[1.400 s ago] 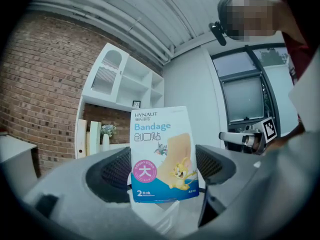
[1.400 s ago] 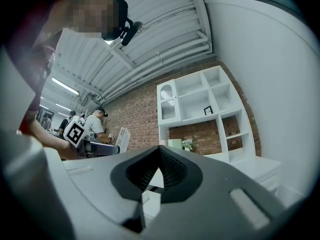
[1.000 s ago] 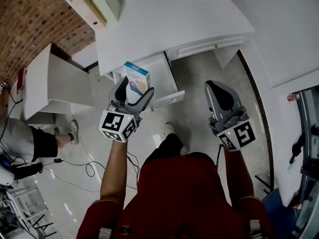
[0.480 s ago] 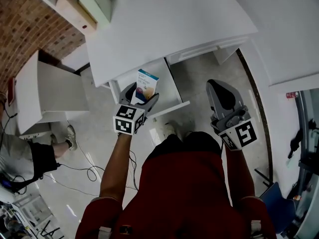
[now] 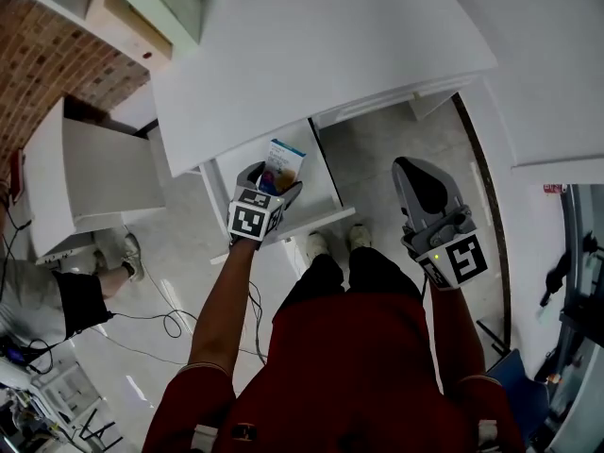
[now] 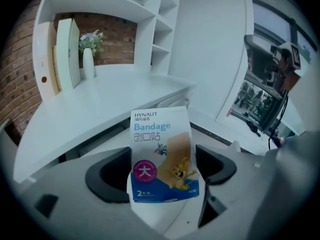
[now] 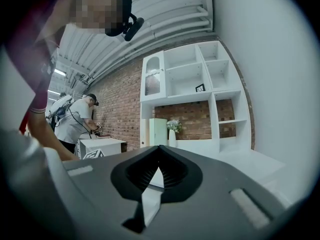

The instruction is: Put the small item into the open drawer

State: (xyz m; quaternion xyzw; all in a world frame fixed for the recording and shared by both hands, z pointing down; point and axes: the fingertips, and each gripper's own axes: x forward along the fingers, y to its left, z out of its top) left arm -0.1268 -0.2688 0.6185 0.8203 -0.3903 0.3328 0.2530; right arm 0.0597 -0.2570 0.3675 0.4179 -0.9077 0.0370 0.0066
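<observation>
Bandage box (image 5: 282,164): upright, pinched by left hand-held gripper (image 5: 273,183) over open drawer (image 5: 319,185). Right hand-held gripper (image 5: 416,172): pressed together, empty, well apart.

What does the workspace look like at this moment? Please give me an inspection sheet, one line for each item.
Surface: white desk top, mostly bare.
Job's things: blue-and-white cardboard bandage box upright over the open white drawer; touching its bottom or not, cannot tell.
Clutter: pale green box and white vase at the desk's back.
Grippers: left gripper shut on the box; right gripper shut, empty, over the floor.
Cables: black cable looped on the floor, left.
Surroundings: brick wall, white shelves, another person at left.
</observation>
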